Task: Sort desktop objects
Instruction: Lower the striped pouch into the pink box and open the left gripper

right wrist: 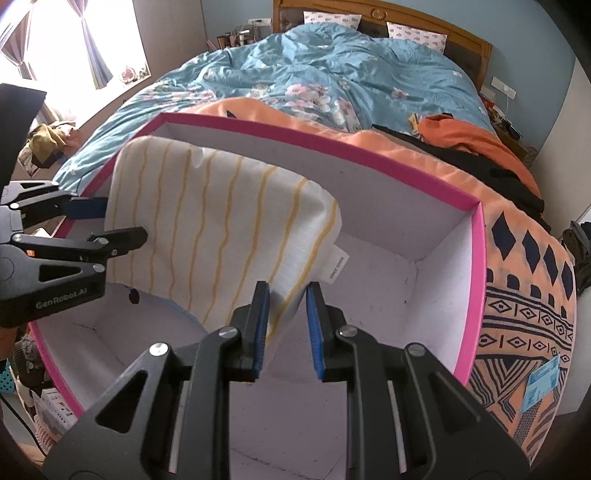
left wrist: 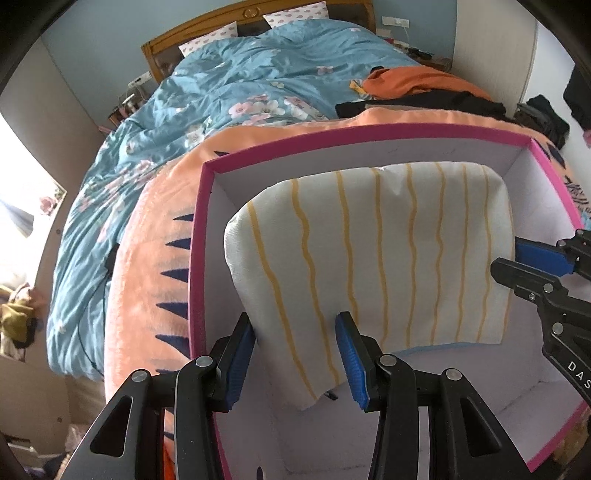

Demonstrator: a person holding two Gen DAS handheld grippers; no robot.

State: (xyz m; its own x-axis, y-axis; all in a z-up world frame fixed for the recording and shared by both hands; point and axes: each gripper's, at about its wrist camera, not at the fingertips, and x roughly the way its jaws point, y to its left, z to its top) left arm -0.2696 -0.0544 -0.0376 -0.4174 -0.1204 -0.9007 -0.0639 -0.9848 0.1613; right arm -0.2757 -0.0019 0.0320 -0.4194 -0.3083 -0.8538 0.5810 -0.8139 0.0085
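Folded cloth [left wrist: 369, 254]: soft woven fabric, matt, white with yellow wavy stripes. Box [left wrist: 369, 131]: stiff card, pink matt rim, plain white paper-like inner walls. Blanket [right wrist: 524, 295]: fleecy orange cloth. Left gripper [left wrist: 295, 360] and right gripper [right wrist: 288, 325]: black plastic, ribbed blue pads, metal rivets.

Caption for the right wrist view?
Two handheld grippers lower a yellow-striped white cloth into a pink-rimmed box on a bed.

A wide bed [left wrist: 110, 229] is covered by a blue quilt with flowers [right wrist: 332, 70]. An orange blanket with dark pattern [right wrist: 524, 302] lies over its near part. Two dotted pillows [right wrist: 413, 31] lean on the wooden headboard [right wrist: 469, 44]. Orange and black clothes [left wrist: 417, 90] lie on the far side.
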